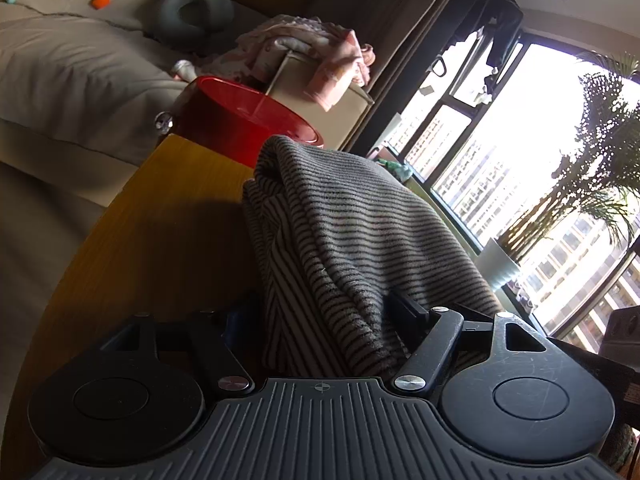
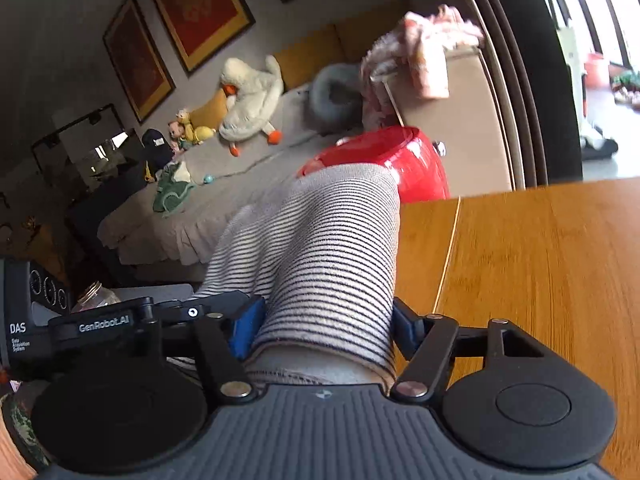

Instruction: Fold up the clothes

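We see two handheld grippers, each clamping the same striped garment over a wooden table.

Through the left wrist camera, our left gripper (image 1: 324, 320) pinches a bunched fold of the grey-and-dark striped garment (image 1: 344, 232), which rises from between the fingers and drapes forward in a mound. The wooden table (image 1: 160, 232) lies below and to the left of the gripper. Beyond the cloth, ahead of the gripper, stands a red tub (image 1: 240, 116), and behind that a heap of pink clothes (image 1: 312, 52) rests on a cream box. A bed with a grey ring cushion (image 1: 192, 12) lies ahead to the left; a bright window with a potted palm (image 1: 592, 184) fills the right.

Through the right wrist camera, our right gripper (image 2: 326, 328) is clamped on the striped garment (image 2: 320, 248), whose hemmed edge sits between the blue-padded fingers (image 2: 246, 330). The cloth stretches forward, taut, toward the red tub (image 2: 404, 164). The table (image 2: 540, 264) spreads to the right of the gripper. Ahead and left, a white plush goose (image 2: 252, 100) lies on the bed.
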The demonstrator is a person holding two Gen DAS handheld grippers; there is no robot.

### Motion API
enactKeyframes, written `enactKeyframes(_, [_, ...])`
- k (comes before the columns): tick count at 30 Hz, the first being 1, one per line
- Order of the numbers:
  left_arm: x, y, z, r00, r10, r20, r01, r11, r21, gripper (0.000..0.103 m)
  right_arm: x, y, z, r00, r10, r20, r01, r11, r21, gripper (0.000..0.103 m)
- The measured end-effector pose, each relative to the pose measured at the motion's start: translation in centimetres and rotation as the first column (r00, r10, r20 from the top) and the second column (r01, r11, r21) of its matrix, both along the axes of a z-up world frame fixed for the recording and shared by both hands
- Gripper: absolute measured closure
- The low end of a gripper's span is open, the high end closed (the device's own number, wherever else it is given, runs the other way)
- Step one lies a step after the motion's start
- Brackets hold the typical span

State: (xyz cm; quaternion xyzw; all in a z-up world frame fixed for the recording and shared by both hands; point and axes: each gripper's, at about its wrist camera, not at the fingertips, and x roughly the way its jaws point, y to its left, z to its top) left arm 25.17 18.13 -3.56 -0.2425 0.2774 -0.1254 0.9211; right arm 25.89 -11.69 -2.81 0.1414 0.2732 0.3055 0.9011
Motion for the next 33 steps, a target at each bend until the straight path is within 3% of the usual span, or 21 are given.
enactKeyframes(1, [0.0,0.0,0.0,1.0,0.0,0.0,0.0,1.0,0.0,0.026,-0.3,-0.2,0.1,1.0,0.0,0.025,0.0,1.0,0.011,0.04])
enactKeyframes(4, [0.1,0.0,0.0,1.0,-0.003,0.0,0.003,1.0,0.003,0.026,0.2,-0.5,-0.1,1.0,-0.014,-0.014,0.014,1.0,0.024,0.04])
enactKeyframes(14, [-0.2,-0.1,0.0,1.0,0.007,0.007,-0.007,1.0,0.008,0.021,1.1,-0.1,-0.5,0.992,-0.072,-0.1,0.07,0.997,-0.026,0.017])
enactKeyframes(19, [-1.5,0.0,0.4,0.996,0.06,0.067,-0.062,0.998,0.02,0.017,0.8,-0.3,-0.5,0.991,-0.084,-0.105,0.082,0.996,-0.021,0.012])
enactKeyframes(27, [-6.1,-1.3,0.8,0.988,0.125,0.086,-0.129,0.991,0.043,0.008,-2.0,-1.7,-0.4,0.987,-0.129,-0.094,0.129,0.992,-0.016,0.002])
enactKeyframes(33, [-10.2,-4.3,0.6,0.991,0.132,0.007,-0.132,0.988,0.076,0.004,-6.0,-3.8,-0.6,0.978,-0.18,-0.11,0.175,0.983,-0.047,0.0])
